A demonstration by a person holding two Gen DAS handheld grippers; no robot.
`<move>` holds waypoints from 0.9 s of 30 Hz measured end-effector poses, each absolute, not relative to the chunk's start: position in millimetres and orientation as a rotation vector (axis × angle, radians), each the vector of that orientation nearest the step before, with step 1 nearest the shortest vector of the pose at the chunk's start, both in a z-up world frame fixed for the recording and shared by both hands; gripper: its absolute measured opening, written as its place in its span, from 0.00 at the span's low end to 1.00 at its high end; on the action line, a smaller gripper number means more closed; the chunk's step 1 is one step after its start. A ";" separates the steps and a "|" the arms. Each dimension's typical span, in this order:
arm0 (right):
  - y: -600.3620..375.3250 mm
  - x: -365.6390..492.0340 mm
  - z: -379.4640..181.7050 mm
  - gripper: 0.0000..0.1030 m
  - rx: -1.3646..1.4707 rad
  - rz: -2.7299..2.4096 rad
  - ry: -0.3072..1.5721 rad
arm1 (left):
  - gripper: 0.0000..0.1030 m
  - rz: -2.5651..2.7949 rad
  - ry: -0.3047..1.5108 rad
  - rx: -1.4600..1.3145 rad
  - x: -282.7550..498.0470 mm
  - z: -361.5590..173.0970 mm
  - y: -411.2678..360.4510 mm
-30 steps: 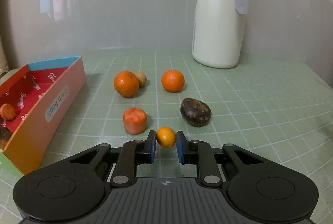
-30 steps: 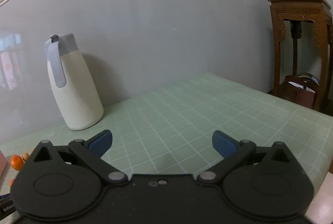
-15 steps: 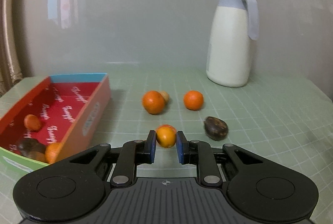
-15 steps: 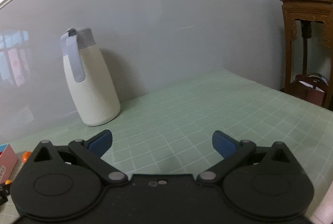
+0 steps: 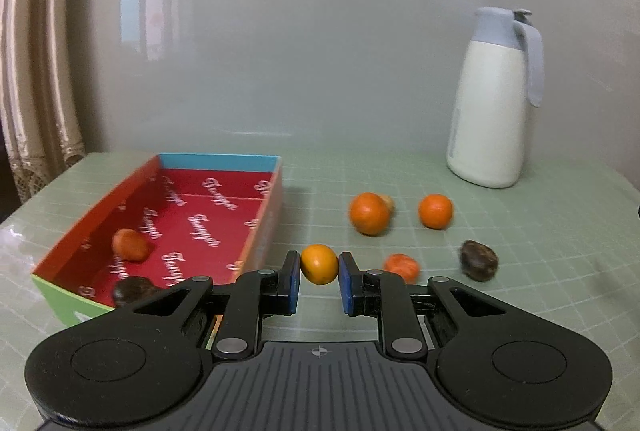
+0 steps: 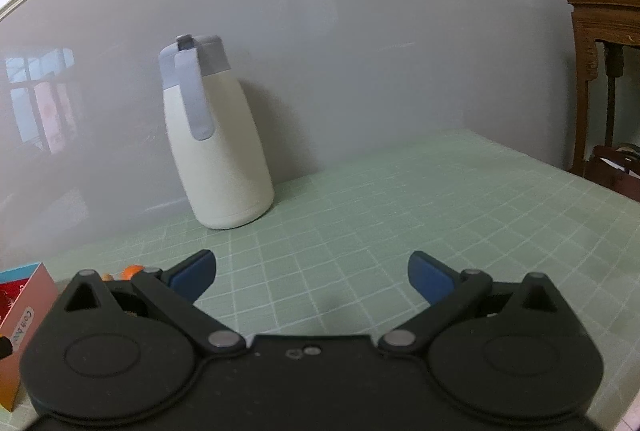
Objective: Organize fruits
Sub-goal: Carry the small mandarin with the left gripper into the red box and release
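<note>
Left gripper (image 5: 319, 281) clamps small orange fruit (image 5: 319, 264); right gripper (image 6: 312, 277) spread wide.

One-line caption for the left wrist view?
Left gripper holding a small orange near the red box; other fruits remain on the table.

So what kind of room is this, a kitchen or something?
Probably a home living or dining room: a table with a green checked cover, a white thermos jug, a carved wooden stand, and a curtain.
</note>
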State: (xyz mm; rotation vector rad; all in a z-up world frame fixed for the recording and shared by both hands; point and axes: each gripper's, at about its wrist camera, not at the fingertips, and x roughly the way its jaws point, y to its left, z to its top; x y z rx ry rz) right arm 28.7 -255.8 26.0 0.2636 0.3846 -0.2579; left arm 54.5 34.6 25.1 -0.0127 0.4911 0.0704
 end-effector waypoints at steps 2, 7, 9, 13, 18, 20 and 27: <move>-250.5 30.9 25.8 1.00 0.261 -0.250 0.389 | 0.20 0.085 0.488 -0.017 53.4 25.6 42.0; -236.0 35.5 26.4 1.00 0.256 -0.225 0.393 | 0.20 0.117 0.484 -0.026 50.6 25.7 61.4; -228.3 37.8 26.7 1.00 0.254 -0.212 0.395 | 0.20 0.133 0.482 -0.030 49.1 25.5 70.0; -213.1 43.2 26.9 1.00 0.249 -0.184 0.400 | 0.20 0.172 0.477 -0.043 44.5 24.5 89.6; -192.5 49.6 24.8 1.00 0.237 -0.152 0.411 | 0.20 0.211 0.475 -0.059 38.7 22.6 113.2; -184.3 52.2 23.8 1.00 0.231 -0.142 0.413 | 0.20 0.227 0.475 -0.069 37.2 21.8 123.4; -162.7 60.6 19.5 1.00 0.209 -0.113 0.430 | 0.20 0.277 0.459 -0.102 38.6 17.3 148.1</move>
